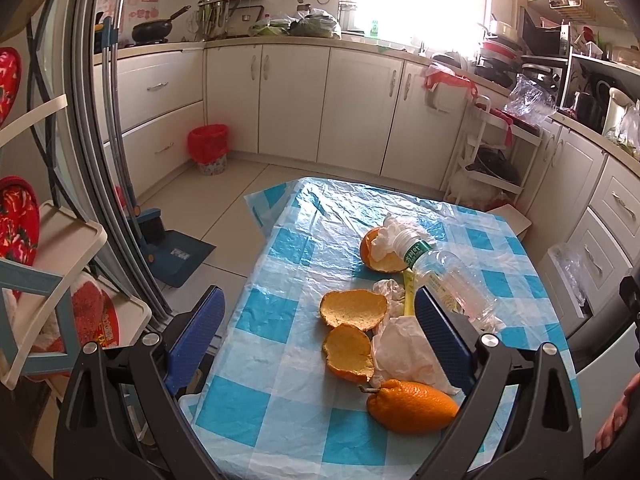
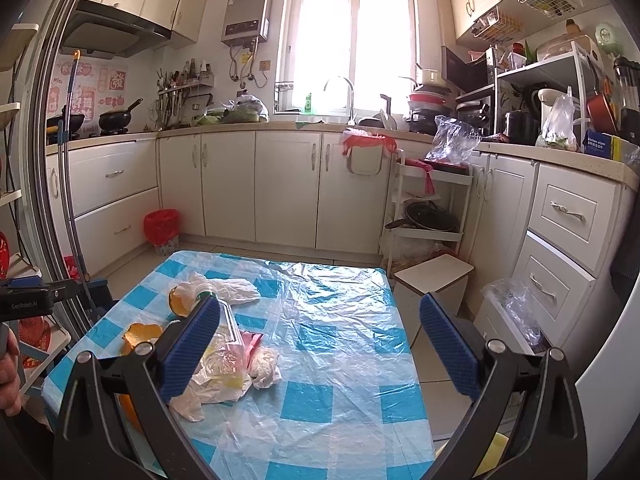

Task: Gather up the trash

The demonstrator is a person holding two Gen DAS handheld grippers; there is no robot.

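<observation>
Both grippers, left (image 1: 318,334) and right (image 2: 320,344), hang above the table (image 2: 340,320) with jaws wide apart and empty, because the trash, peels (image 1: 352,310) and bottle (image 1: 444,276), lies unpicked there.

- A table (image 1: 280,364) with a blue-and-white checked plastic cover fills the lower middle of both views.
- Three orange peels (image 1: 354,309) lie right of centre in the left wrist view.
- An empty plastic bottle (image 1: 444,276) lies on its side.
- Crumpled tissues (image 1: 408,354) lie among them.
- A whole orange (image 1: 412,406) sits lowest.
</observation>
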